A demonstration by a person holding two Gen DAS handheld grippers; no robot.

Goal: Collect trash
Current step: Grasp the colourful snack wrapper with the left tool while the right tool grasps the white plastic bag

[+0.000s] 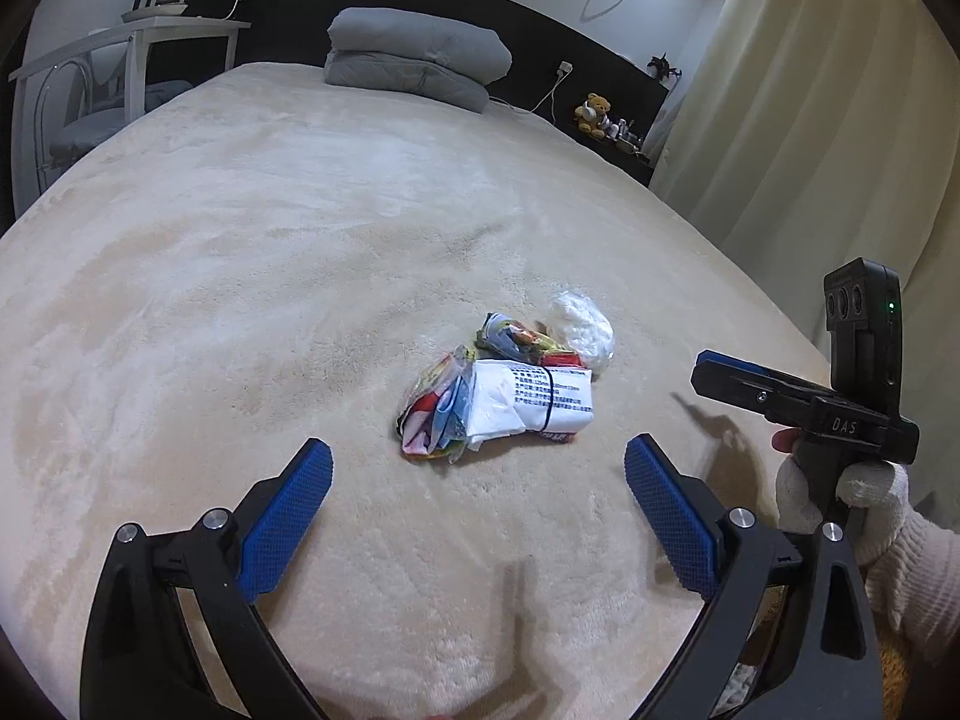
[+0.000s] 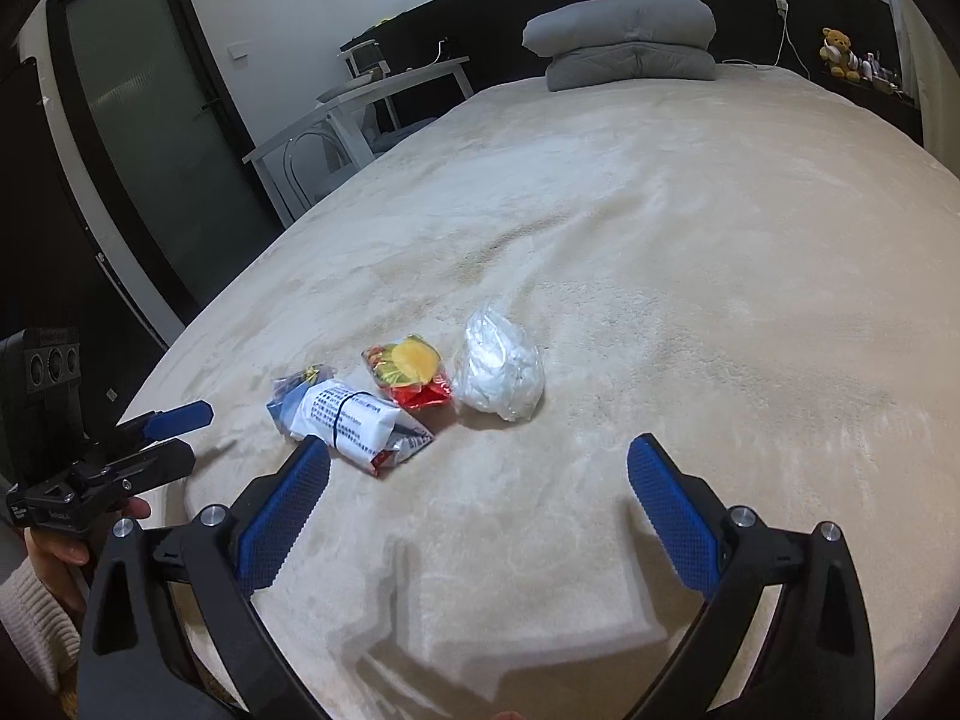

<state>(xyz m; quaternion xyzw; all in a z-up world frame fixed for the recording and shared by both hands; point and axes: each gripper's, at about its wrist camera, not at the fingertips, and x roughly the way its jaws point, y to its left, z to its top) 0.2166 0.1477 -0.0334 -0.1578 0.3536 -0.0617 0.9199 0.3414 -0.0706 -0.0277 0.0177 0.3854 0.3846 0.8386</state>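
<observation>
- Bedding first: we work over a wide bed [image 1: 300, 240] under a plush cream cover, with folded grey quilts [image 1: 417, 60] far off at twelve o'clock by the headboard.
- Trash sits in one small cluster near the foot of the bed, at about twelve o'clock from our left claw [image 1: 478, 468] and eleven o'clock from our right claw [image 2: 479, 468].
- Our left claw hovers just short of the pile, its blue pads wide apart and holding nothing; our right claw is likewise spread and empty.
- Largest piece is the white printed packet [image 1: 534, 399], lying partly on a crumpled colourful wrapper [image 1: 435, 420] at its nine o'clock.
- Beside it, at one o'clock, rests a clear bag of white stuffing [image 2: 498, 372], touching a red and yellow snack wrapper [image 2: 411, 372].
- We judge the first pickup is about to start, nothing yet collected.
- To do it well, we should straddle one piece only, come down with the pads on either side, and close above the pile of the cover so we pinch wrapper and not fabric.
- Thin film may slide, so we would bite a crumpled fold.
</observation>
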